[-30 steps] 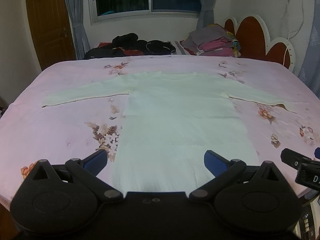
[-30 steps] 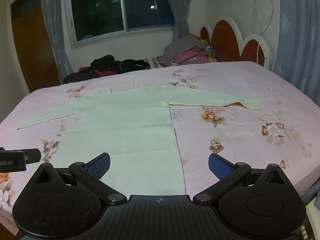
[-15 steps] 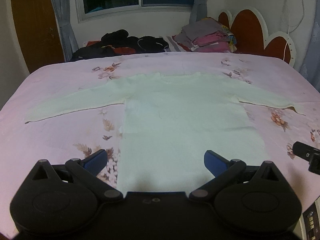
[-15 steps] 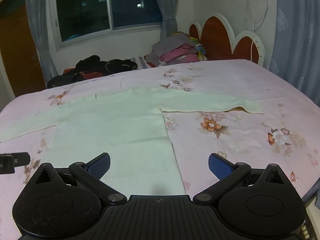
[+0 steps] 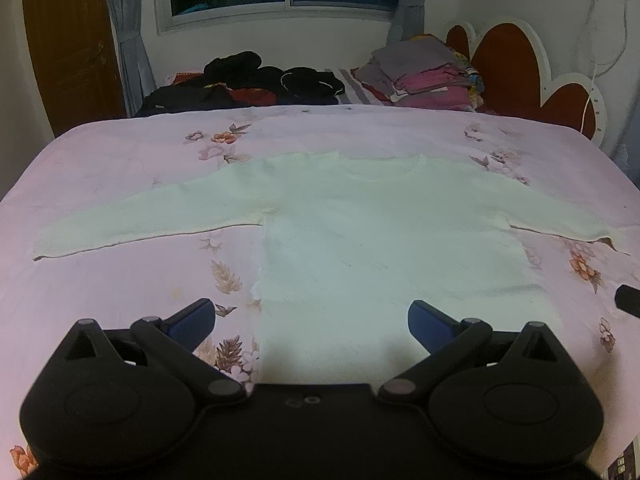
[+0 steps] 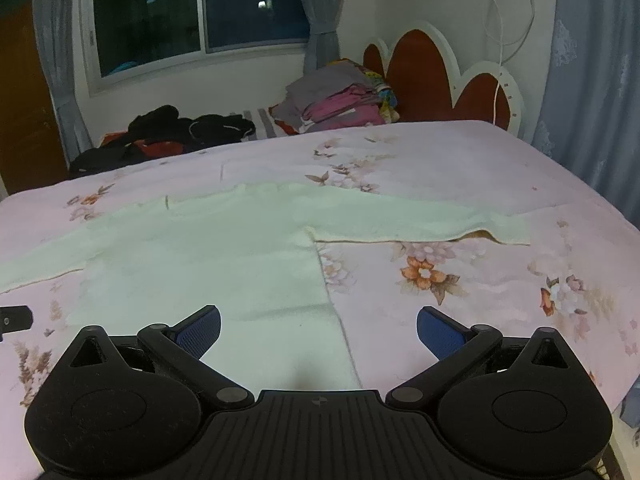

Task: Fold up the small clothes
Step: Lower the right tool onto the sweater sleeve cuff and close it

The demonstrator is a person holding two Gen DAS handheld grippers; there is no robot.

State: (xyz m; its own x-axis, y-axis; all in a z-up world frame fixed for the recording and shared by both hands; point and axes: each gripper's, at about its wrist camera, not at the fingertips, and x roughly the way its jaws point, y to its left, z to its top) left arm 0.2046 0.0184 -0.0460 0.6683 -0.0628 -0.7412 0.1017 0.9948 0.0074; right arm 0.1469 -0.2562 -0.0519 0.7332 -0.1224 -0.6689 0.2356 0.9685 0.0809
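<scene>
A pale cream long-sleeved sweater [image 5: 380,240] lies flat on the bed, neck toward the far side, both sleeves spread out. It also shows in the right wrist view [image 6: 224,256], where its right sleeve [image 6: 420,224] reaches right with the cuff slightly curled. My left gripper [image 5: 310,322] is open and empty, above the sweater's lower left edge. My right gripper [image 6: 318,330] is open and empty, above the sweater's lower right edge. The hem is hidden behind both grippers.
The bed has a pink floral sheet [image 5: 120,288]. A pile of dark clothes [image 5: 248,84] and a stack of folded clothes [image 5: 424,72] sit at the far side. A red and white headboard [image 5: 520,68] stands at the right. The other gripper's tip [image 5: 628,298] shows at the right edge.
Both grippers have moved forward over the bed toward the sweater, which now looks larger and closer. Both stay open and empty. The sweater has not moved.
</scene>
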